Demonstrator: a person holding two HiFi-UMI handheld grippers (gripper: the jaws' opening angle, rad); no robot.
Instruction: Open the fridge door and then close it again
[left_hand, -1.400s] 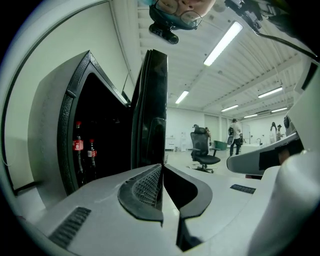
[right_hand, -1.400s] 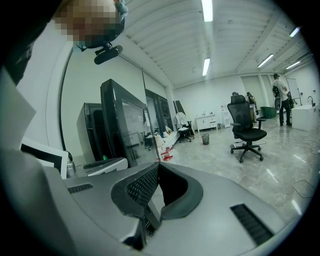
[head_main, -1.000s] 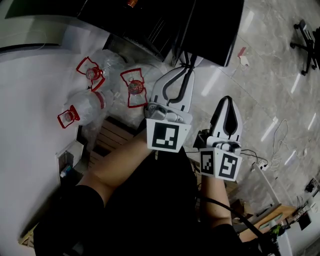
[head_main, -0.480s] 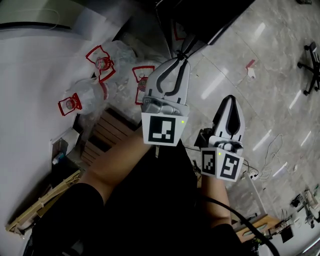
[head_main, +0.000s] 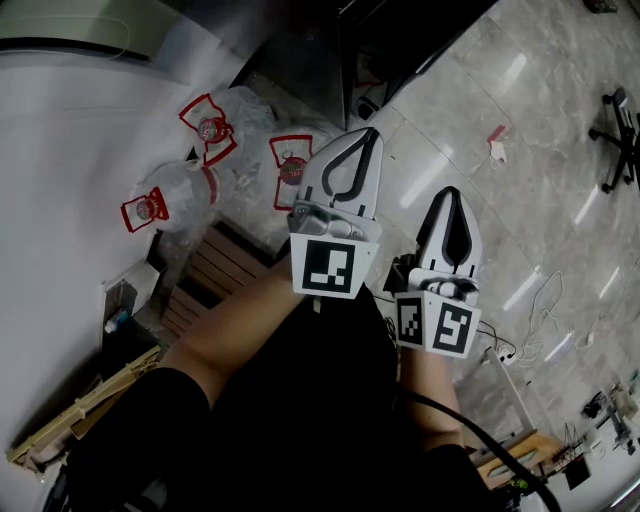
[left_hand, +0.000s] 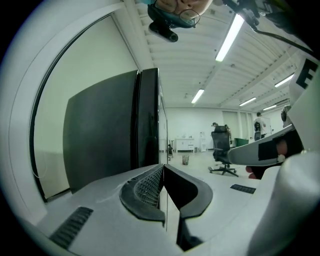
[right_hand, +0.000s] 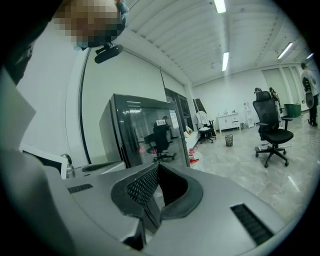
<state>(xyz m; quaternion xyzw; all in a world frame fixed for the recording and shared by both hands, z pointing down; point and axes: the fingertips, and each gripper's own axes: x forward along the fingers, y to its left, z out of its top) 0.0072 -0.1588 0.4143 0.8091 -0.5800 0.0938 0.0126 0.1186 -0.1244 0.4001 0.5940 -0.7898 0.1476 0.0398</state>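
Note:
The black fridge (head_main: 410, 35) stands at the top of the head view, and its door looks closed. My left gripper (head_main: 367, 135) is shut and empty, with its tips just short of the fridge's lower edge. My right gripper (head_main: 451, 194) is also shut and empty, hanging over the floor to the right. In the left gripper view the fridge (left_hand: 102, 140) rises dark beyond the closed left gripper (left_hand: 163, 169). From the right gripper (right_hand: 158, 167) I see the fridge's reflective front (right_hand: 145, 130) farther off.
Large plastic water bottles with red handles (head_main: 200, 135) lie left of the fridge, beside a wooden pallet (head_main: 210, 270). An office chair (head_main: 618, 125) stands on the shiny floor at far right, and cables (head_main: 540, 300) trail near my feet. People stand far off (right_hand: 310, 90).
The left gripper's tips were at the fridge's door edge; they have since drawn back a little and no longer touch it. The right gripper has stayed alongside.

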